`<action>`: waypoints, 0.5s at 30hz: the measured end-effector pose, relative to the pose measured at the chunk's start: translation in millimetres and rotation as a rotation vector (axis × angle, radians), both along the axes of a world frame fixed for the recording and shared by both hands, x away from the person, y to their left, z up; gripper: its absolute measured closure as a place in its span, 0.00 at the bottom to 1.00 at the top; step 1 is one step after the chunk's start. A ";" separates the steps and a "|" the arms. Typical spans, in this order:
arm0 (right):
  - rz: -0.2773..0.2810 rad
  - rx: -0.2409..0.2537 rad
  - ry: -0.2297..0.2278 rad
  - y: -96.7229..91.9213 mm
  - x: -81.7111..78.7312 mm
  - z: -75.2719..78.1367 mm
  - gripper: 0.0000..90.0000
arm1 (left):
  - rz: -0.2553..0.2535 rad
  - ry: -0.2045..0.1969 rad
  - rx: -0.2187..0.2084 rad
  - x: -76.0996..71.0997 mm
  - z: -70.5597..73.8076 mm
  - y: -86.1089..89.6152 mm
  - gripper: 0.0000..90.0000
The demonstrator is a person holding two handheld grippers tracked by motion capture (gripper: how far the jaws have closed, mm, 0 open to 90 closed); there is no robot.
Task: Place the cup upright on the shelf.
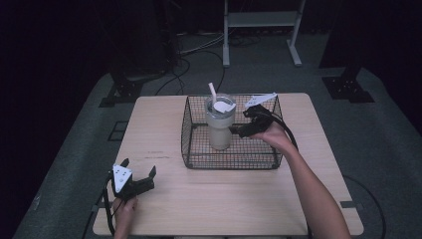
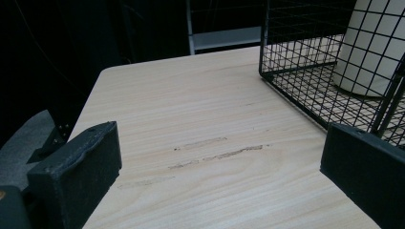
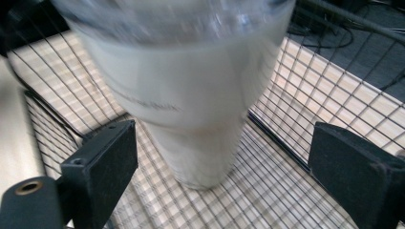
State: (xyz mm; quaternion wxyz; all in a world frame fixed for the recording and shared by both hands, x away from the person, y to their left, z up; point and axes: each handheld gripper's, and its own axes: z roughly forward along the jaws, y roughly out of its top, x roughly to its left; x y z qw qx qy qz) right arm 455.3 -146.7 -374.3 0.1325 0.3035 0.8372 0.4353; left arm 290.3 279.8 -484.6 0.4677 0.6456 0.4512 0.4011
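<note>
The tumbler (image 3: 186, 95) is motion-blurred in the right gripper view, its top cut off.

**Around the worktop**

A pale wood worktop (image 1: 169, 199) with scuffed streaks (image 2: 217, 152) stands on grey floor (image 1: 393, 149). Behind it, black cables (image 1: 174, 74) trail near a white metal frame (image 1: 261, 20) and dark stand bases (image 1: 348, 87).

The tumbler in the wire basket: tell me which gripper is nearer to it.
Right. The right gripper is inside the wire basket, open jaws either side of the tumbler. The left gripper sits open over the table's near left corner, outside the basket.
</note>
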 end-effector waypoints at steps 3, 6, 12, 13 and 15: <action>0.002 0.003 -0.013 -1.3 -4.7 7.7 0.10 | 0.000 0.000 0.001 -0.1 -0.1 -0.2 0.00; -0.004 0.001 -0.013 -5.6 -8.0 13.6 0.10 | 0.000 0.000 0.002 -0.2 -0.1 -0.3 0.00; -0.010 0.009 -0.009 -12.7 -15.2 25.3 0.10 | -0.001 -0.001 0.003 -0.2 -0.1 -0.5 0.00; -0.011 0.013 -0.004 -13.9 -17.1 28.7 0.10 | 0.000 -0.001 0.004 -0.2 -0.1 -0.7 0.00; -0.006 0.009 -0.008 -14.5 -17.6 30.0 0.10 | 0.000 -0.001 0.005 -0.1 -0.1 -0.7 0.00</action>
